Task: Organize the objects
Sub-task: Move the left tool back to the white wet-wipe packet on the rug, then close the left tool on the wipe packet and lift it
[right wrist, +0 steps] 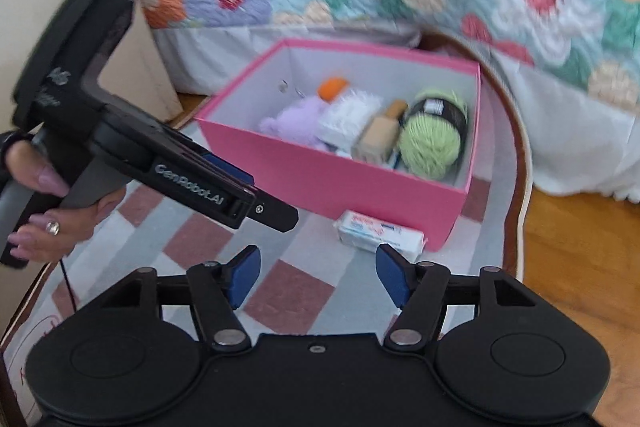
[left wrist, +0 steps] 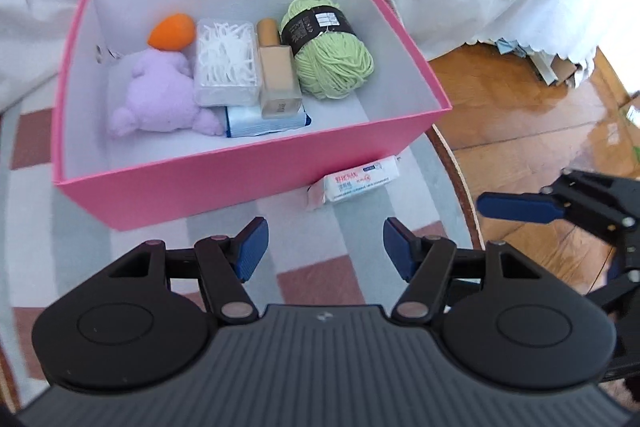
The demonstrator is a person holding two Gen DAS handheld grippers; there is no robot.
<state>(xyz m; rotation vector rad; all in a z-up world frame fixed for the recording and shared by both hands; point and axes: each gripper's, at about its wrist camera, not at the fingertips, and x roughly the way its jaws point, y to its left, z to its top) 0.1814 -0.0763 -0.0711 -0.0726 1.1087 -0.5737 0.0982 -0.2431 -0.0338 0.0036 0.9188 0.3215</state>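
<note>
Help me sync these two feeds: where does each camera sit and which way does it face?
Left wrist: on the left gripper, facing down into the pink box; the right gripper's finger shows at right.
Right wrist: on the right gripper, facing the box from its right; a hand holding the left gripper shows.
Shared: box, green yarn, tissue pack, checkered tablecloth.

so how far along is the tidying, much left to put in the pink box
Mostly done: the green yarn, foundation bottle, clear box, purple plush and orange sponge sit inside the pink box. Both tongs, left and right, are open and empty. Left: the white packet on the table beside the box.
</note>
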